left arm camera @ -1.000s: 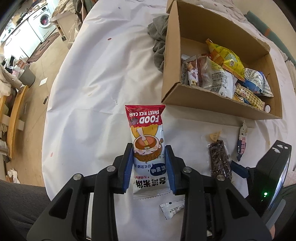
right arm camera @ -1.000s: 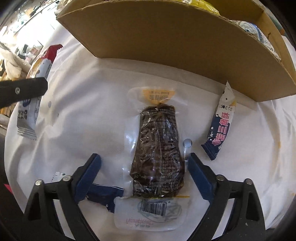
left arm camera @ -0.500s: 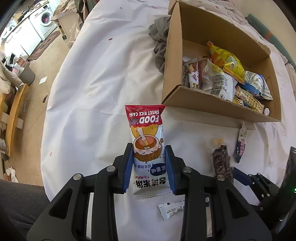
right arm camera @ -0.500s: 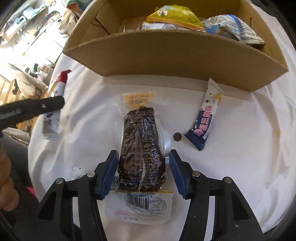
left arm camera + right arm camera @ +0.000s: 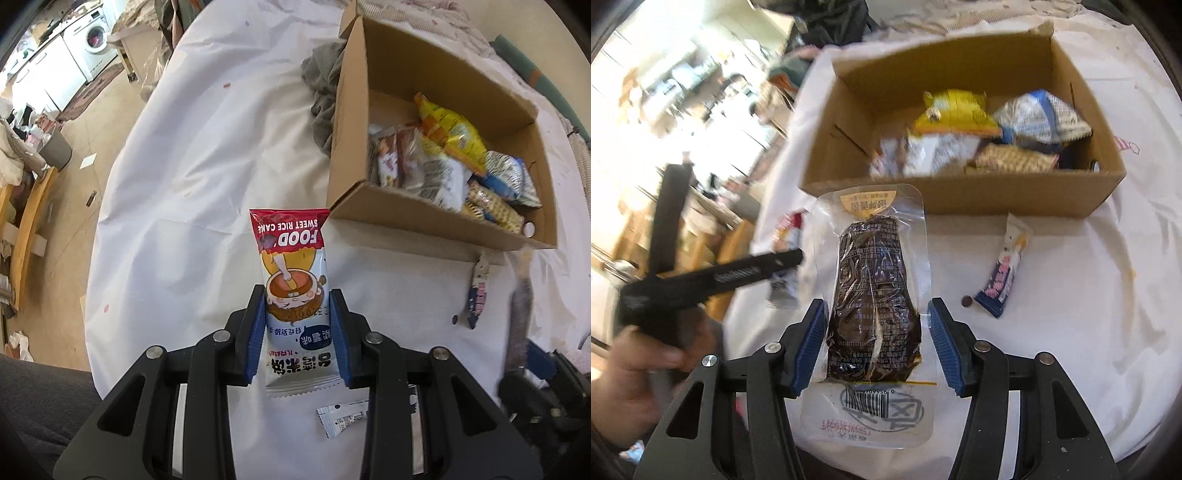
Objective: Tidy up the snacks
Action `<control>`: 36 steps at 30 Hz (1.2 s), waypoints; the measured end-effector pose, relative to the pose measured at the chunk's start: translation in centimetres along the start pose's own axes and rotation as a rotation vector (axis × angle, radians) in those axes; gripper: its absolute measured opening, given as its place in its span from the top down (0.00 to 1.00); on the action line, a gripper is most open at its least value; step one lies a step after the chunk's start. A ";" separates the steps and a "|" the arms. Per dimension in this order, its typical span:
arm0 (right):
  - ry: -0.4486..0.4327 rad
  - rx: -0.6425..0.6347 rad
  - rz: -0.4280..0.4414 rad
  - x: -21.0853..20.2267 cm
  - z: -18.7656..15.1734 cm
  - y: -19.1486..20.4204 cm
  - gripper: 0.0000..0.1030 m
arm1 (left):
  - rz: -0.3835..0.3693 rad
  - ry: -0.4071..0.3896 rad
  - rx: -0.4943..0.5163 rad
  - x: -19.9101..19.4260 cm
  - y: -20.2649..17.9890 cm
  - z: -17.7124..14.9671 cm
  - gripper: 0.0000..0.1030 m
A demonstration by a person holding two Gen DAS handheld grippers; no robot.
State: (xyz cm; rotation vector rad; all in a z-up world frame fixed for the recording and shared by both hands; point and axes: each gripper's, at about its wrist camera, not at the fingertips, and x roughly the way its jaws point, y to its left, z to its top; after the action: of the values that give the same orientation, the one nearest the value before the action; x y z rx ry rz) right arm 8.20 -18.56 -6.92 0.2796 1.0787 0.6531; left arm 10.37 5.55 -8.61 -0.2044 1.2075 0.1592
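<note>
My left gripper (image 5: 297,332) is shut on a red, white and blue sweet rice cake packet (image 5: 293,288) and holds it above the white tablecloth. My right gripper (image 5: 875,343) is shut on a clear vacuum pack of dark brown food (image 5: 873,295) and holds it lifted in front of the open cardboard box (image 5: 960,195). The box (image 5: 354,147) holds several snack bags, among them a yellow one (image 5: 450,136). The left gripper also shows at the left of the right wrist view (image 5: 713,273), held by a hand.
A small blue and pink snack stick (image 5: 1004,273) and a small dark coin (image 5: 967,301) lie on the cloth right of the brown pack. A small white sachet (image 5: 341,419) lies near the left gripper. A grey cloth (image 5: 325,96) lies left of the box. The table edge drops off at left.
My right gripper closed on the brown pack and lifted it off the cloth toward the box. The left gripper keeps its hold on the rice cake packet and rose a little.
</note>
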 end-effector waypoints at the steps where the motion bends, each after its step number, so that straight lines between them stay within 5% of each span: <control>1: -0.026 0.000 0.015 -0.4 0.1 0.0 0.43 | -0.003 -0.014 0.007 -0.4 -0.1 0.0 0.72; 6: -0.186 0.023 0.061 -3.5 1.2 0.2 0.43 | -0.079 -0.088 0.016 -3.7 -0.2 0.8 0.72; 13: -0.264 0.052 0.057 -5.6 3.8 -1.2 0.43 | -0.130 -0.177 0.071 -7.3 -1.1 3.4 0.72; 24: -0.286 0.067 0.006 -4.7 9.1 -3.0 0.43 | -0.128 -0.219 0.162 -7.4 -4.3 8.5 0.72; 36: -0.235 0.119 -0.064 0.0 14.3 -6.9 0.43 | -0.113 -0.185 0.249 -2.7 -8.0 12.6 0.72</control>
State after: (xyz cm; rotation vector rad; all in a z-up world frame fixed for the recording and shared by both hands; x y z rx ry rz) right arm 23.28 -22.52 -3.84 0.4128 0.8982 0.4861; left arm 22.76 0.76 -1.21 -0.0382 1.0183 -0.0705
